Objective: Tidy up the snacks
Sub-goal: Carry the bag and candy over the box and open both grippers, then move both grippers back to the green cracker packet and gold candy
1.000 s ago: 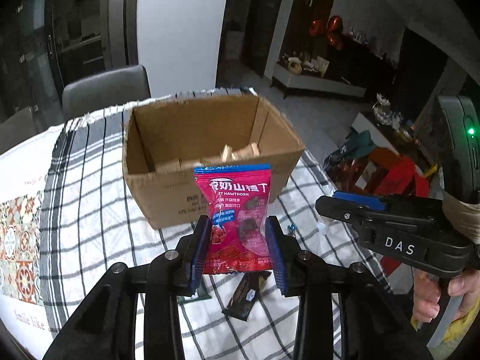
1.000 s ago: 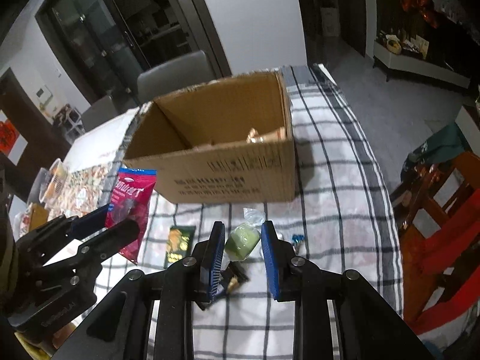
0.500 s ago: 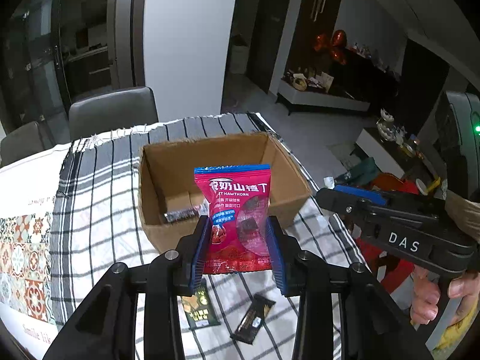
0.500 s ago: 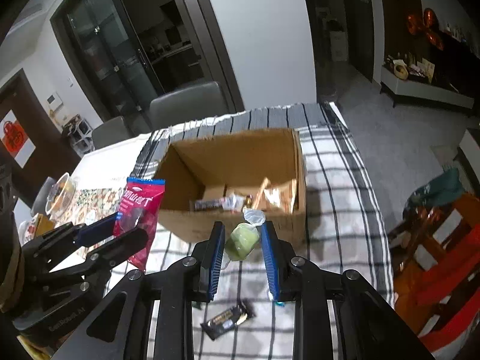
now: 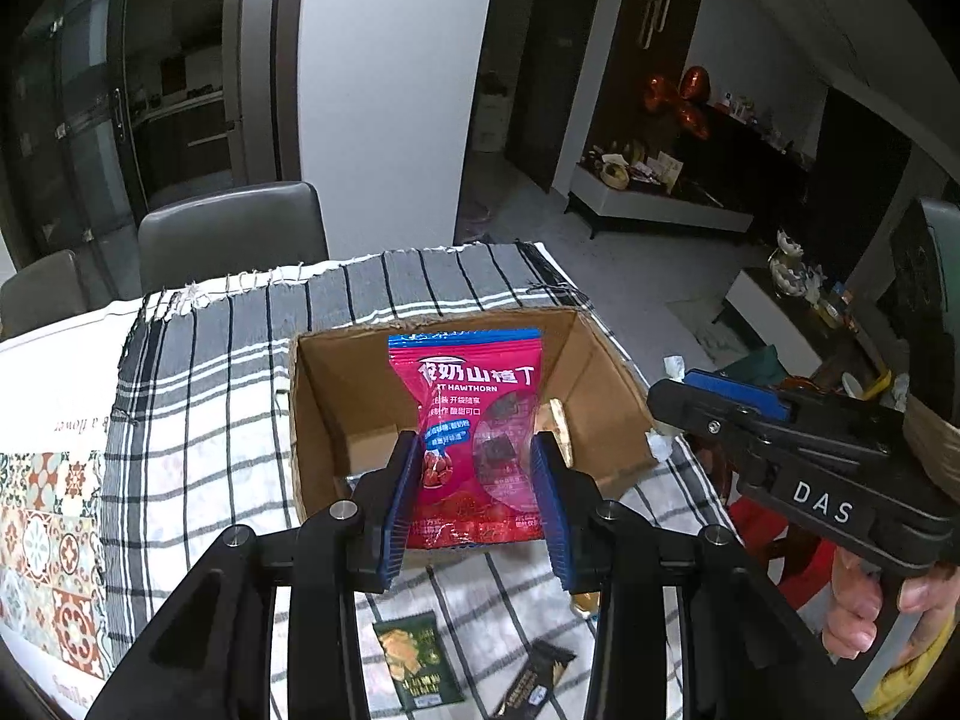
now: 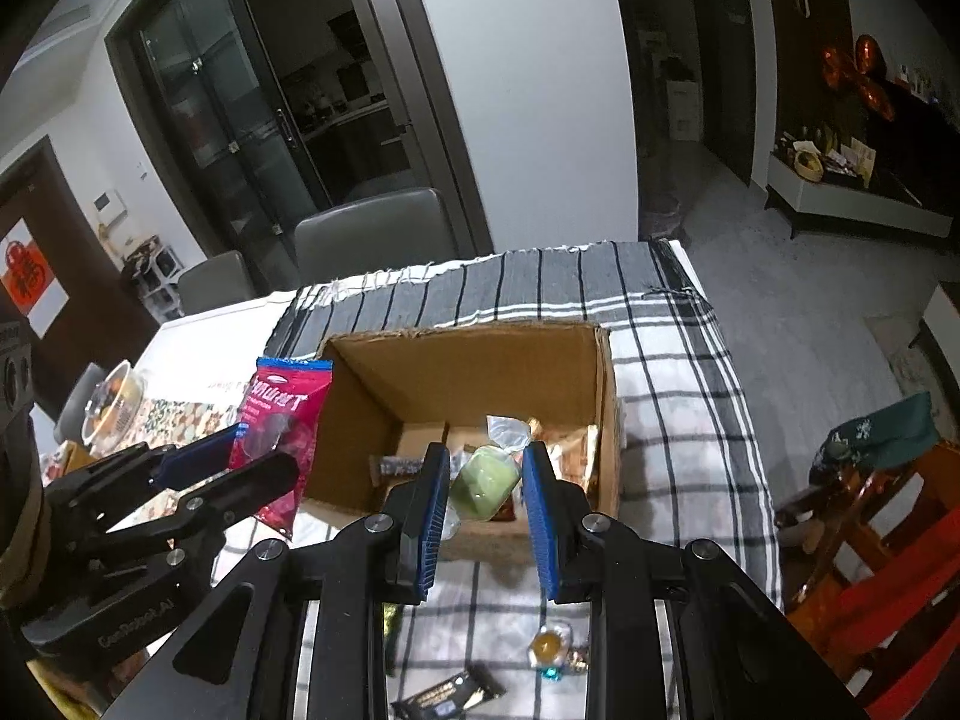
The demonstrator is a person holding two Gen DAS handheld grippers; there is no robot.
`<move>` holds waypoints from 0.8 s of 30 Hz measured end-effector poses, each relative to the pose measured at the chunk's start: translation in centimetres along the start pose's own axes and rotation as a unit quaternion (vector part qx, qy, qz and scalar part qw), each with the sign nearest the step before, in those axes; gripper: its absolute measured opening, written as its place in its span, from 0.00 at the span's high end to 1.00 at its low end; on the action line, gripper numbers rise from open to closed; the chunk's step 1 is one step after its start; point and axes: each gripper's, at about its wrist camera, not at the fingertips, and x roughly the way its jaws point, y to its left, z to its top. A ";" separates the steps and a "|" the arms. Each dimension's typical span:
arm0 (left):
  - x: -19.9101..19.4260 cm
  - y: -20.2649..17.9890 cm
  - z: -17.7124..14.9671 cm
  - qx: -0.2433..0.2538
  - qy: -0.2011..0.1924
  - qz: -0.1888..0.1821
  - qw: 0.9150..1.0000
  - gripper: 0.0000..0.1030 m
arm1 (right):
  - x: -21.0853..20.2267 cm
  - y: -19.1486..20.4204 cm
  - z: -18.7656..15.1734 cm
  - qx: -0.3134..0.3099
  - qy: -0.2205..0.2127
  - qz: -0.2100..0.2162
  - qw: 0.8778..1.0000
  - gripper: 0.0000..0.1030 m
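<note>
Partly done — a few snacks already lie in the cardboard box (image 6: pixel 606 396). The left gripper (image 5: pixel 474 483) pinches a red hawthorn packet (image 5: pixel 474 420) and the right gripper (image 6: pixel 486 483) a green wrapped sweet (image 6: pixel 485 480), both above the box ahead. Below the grippers, a green packet (image 5: pixel 417 669), dark bar (image 6: pixel 450 693) and small candies (image 6: pixel 552 651) remain on the worktop (image 6: pixel 678 420).

the left gripper (image 5: pixel 474 498) clamped a red snack bag (image 5: pixel 477 438) upright over an open cardboard box (image 5: pixel 336 396); the right gripper (image 5: pixel 678 399) hung beside it above the checked surface (image 5: pixel 198 420).
</note>
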 end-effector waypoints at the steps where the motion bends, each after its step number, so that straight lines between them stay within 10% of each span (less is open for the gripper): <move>1: 0.4 0.2 0.2 -0.001 0.000 0.004 1.000 0.64 | 0.2 0.0 0.1 -0.001 -0.001 -0.002 1.000 0.74; 9: 1.5 1.1 0.8 -0.015 0.003 0.018 1.000 0.47 | 1.7 -0.3 0.7 -0.002 0.008 -0.017 1.000 0.63; 24: -1.9 -0.2 -3.5 0.000 -0.005 0.053 0.999 0.47 | -0.2 0.1 -3.3 -0.013 0.028 -0.019 0.999 0.63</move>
